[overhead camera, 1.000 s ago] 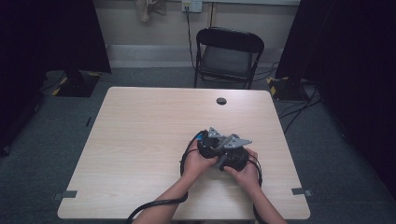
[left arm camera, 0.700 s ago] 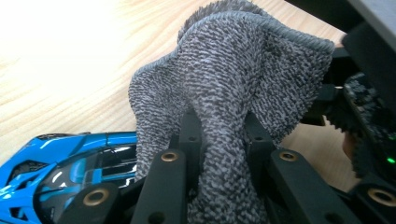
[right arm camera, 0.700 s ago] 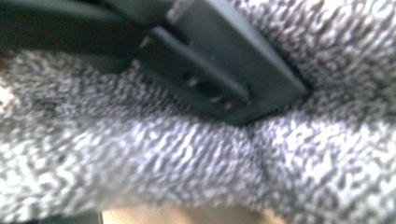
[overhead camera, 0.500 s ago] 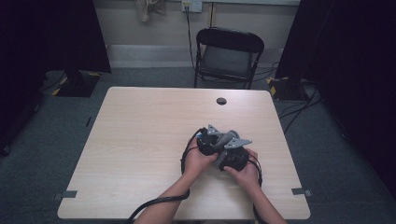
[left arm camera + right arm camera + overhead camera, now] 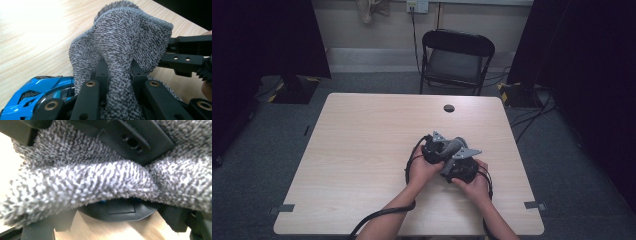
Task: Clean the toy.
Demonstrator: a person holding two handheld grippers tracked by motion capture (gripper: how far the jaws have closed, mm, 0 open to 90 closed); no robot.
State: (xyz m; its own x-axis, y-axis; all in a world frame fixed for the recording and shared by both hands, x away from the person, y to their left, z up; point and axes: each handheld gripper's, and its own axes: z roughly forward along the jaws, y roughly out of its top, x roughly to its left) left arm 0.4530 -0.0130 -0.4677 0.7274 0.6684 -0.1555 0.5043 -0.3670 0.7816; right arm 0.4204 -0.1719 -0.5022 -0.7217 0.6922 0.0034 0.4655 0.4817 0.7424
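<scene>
Left tongs (image 5: 117, 75) stayed pinching the grey cloth (image 5: 125, 40), right tongs (image 5: 460, 169) stayed spread around the blue toy car (image 5: 37, 95), hands barely shifted on the bench (image 5: 362, 150)

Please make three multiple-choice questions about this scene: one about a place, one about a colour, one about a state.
1. Where on the table are the hands working?
A. far left corner
B. right of centre, near side
C. far edge

2. What colour is the toy car?
A. blue
B. red
C. yellow

3. How is the left tool set?
A. wide open, nothing in it
B. lying unused on the table
C. shut on the grey cloth

Answers: 1 B, the high view shows both hands there. 2 A, the left gripper view shows bright blue bodywork. 3 C, cloth is pinched between its jaws.
</scene>
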